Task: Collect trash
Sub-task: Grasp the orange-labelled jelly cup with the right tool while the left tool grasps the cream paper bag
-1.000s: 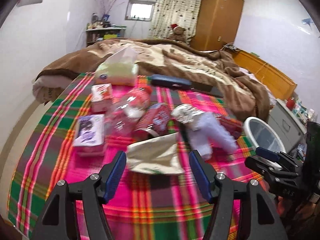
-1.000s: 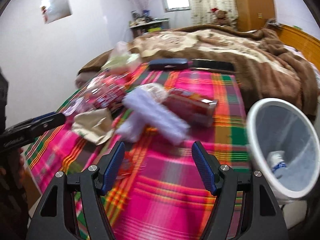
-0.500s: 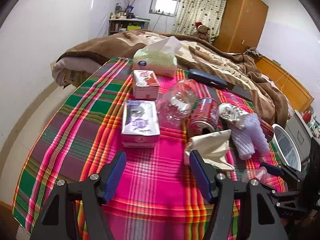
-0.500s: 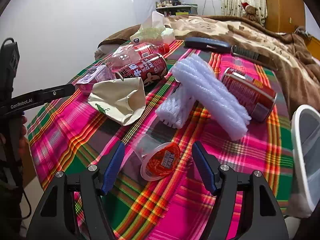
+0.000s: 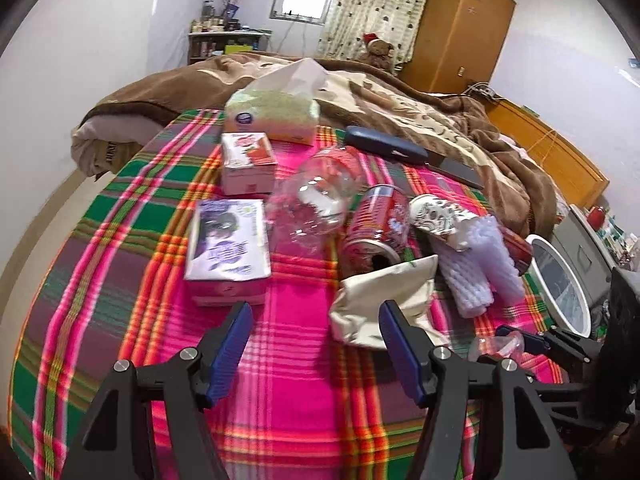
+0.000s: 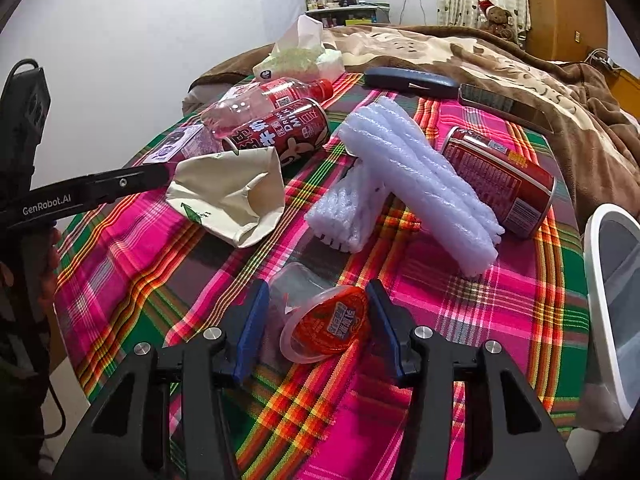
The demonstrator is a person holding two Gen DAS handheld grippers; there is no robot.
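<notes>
Right gripper spread around jelly cup, near bin rim; left gripper spread, empty

"GenRobot.AI" on the left gripper arm, seemingly "MILK" on red can

White walls are lit by a small window beside patterned curtains, with a wooden wardrobe and a cluttered shelf placed behind the bed.

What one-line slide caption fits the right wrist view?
Right gripper open around a jelly cup on the plaid blanket, white bin alongside.
</notes>
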